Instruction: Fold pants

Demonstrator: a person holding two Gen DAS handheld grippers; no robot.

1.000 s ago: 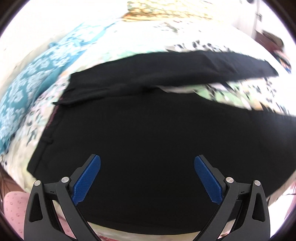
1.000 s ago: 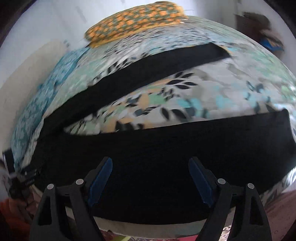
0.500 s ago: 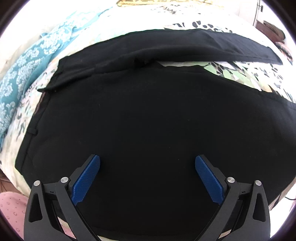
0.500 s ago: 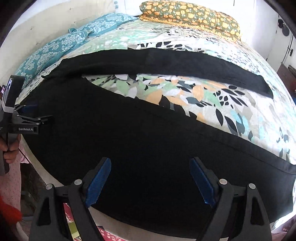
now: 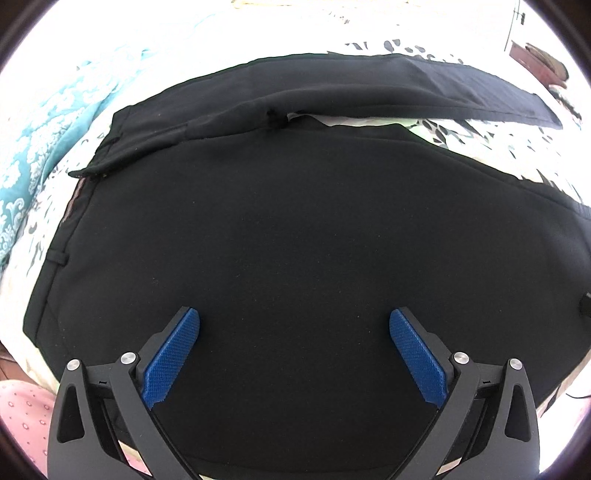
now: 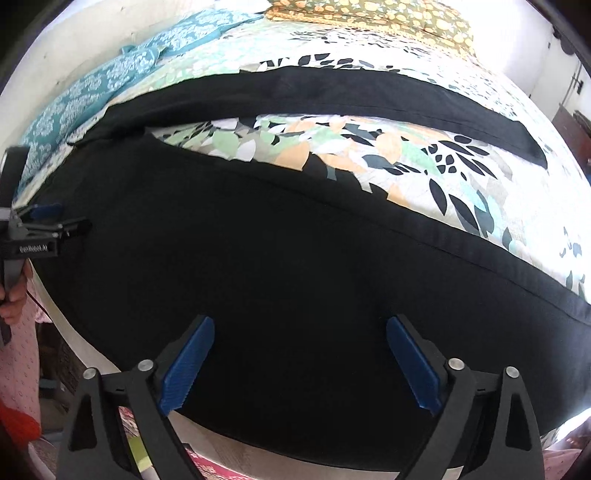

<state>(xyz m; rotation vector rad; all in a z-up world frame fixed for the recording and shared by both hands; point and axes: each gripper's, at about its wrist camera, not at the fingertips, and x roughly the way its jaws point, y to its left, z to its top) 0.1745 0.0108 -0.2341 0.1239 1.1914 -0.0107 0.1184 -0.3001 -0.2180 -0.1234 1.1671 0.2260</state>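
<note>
- Bedspread (image 6: 369,155), leaf-patterned, under everything.
- Black pants (image 6: 295,277) lie flat, legs parted toward three o'clock.
- Right gripper (image 6: 299,332) at six o'clock, jaws opening, empty above the cloth.
- Left gripper (image 5: 294,325) spread wide, pinching nothing.

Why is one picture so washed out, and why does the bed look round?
Left wrist view: bedspread blown out to white around the black pants. Right wrist view: better exposed, leaf print clear. Both: fisheye lenses bulge the flat bed; corners dark.

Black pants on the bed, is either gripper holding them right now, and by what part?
Neither. The left gripper is open above the pants; the right gripper is opening, nothing between its pads.
</note>
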